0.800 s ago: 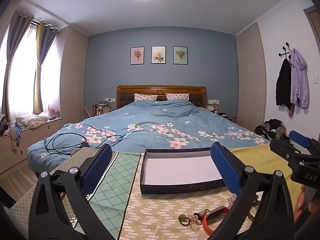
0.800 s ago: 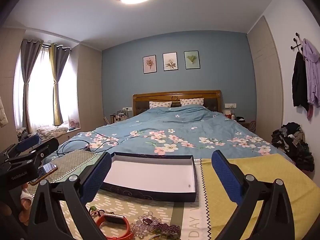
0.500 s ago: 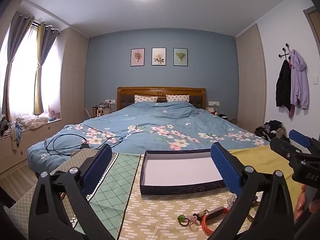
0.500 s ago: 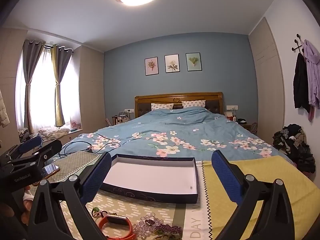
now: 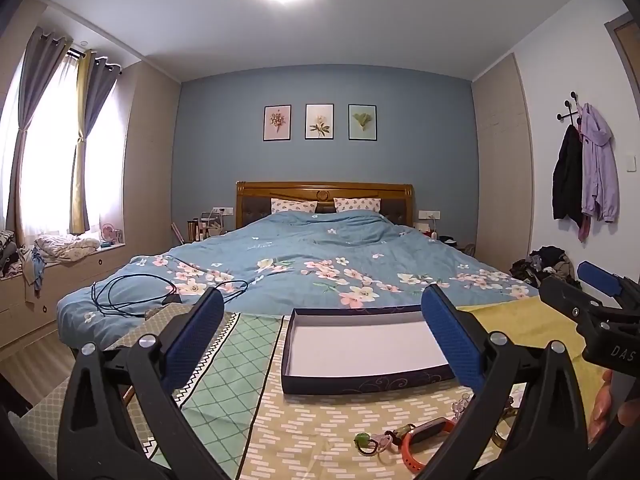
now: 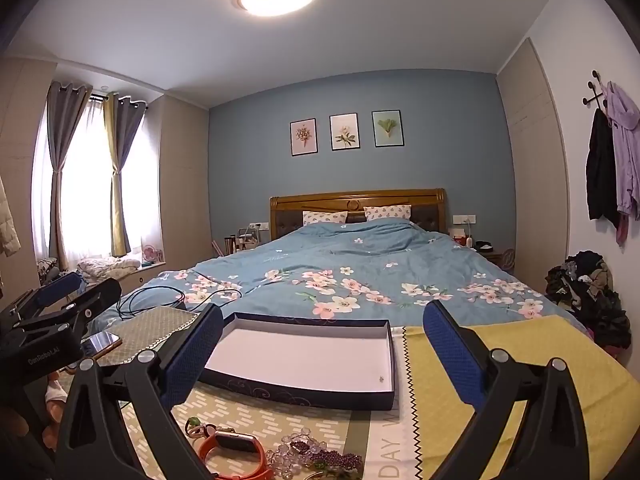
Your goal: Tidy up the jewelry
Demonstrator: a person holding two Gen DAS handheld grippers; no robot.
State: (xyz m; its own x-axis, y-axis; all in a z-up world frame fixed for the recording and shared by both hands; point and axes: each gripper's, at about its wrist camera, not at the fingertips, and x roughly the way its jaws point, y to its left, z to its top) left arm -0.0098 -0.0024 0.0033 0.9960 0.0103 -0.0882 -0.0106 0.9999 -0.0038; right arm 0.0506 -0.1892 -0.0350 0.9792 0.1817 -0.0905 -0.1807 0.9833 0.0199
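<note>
1. Landmark: the box (image 6: 304, 360), a shallow dark tray with a white floor and nothing in it, sitting on the patterned cloth (image 5: 320, 428) at the foot of the bed (image 6: 360, 276).
2. The jewelry lies in a small heap on the cloth, on the near side of the box and well apart from it: an orange band (image 6: 236, 450), clear beads (image 6: 286, 454), purple beads (image 6: 336, 460), and a green charm (image 5: 362, 439) with a small ring beside it.
3. Left gripper (image 5: 324, 328): jaws spread wide, nothing between them, held above the cloth on the near side of the box.
4. Right gripper (image 6: 322, 342): likewise released and holding nothing, looking across the box.
5. Handling, as a judgement: all pieces look light. The band looks springy; pinch it across the strap. The bead strands look limp, slippery and tangled together; take a bunched part, lift slowly.
6. Risk: one strand may drag its neighbour along.
</note>
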